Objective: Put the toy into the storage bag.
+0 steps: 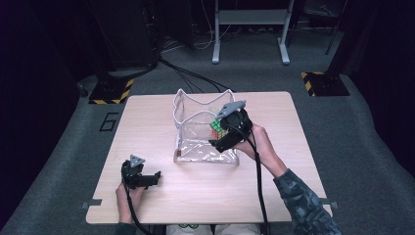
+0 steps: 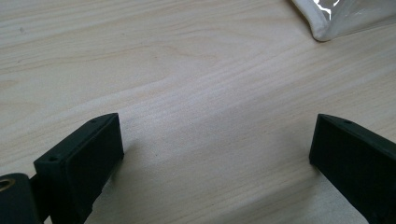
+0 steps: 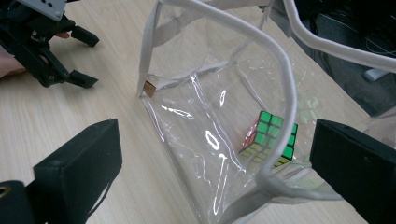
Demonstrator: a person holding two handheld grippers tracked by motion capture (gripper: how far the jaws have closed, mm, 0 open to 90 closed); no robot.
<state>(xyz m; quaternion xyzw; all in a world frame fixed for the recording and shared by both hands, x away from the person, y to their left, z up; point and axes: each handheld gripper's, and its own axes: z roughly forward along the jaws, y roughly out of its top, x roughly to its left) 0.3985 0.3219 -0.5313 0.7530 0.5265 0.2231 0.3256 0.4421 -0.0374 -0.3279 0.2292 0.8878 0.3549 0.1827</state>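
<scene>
Open right claw [image 3: 217, 158] over tilted cube [image 3: 270, 138]

The cube [image 1: 217, 127] lies inside the bag [image 1: 195, 117], apparently on its bottom. The right gripper [image 1: 226, 142] hangs over the bag's near right edge; the left gripper [image 1: 147, 178] sits well left of the bag, nearer the person.

A light wooden table [image 1: 161, 122] stood on grey carpeted floor [image 1: 362, 142]. A clear plastic bag [image 1: 195, 122] with white trim stood open on its middle, toward the far edge. The left gripper [image 1: 147, 178] rested near the near-left corner, jaws spread wide over bare wood, well apart from the bag.
</scene>
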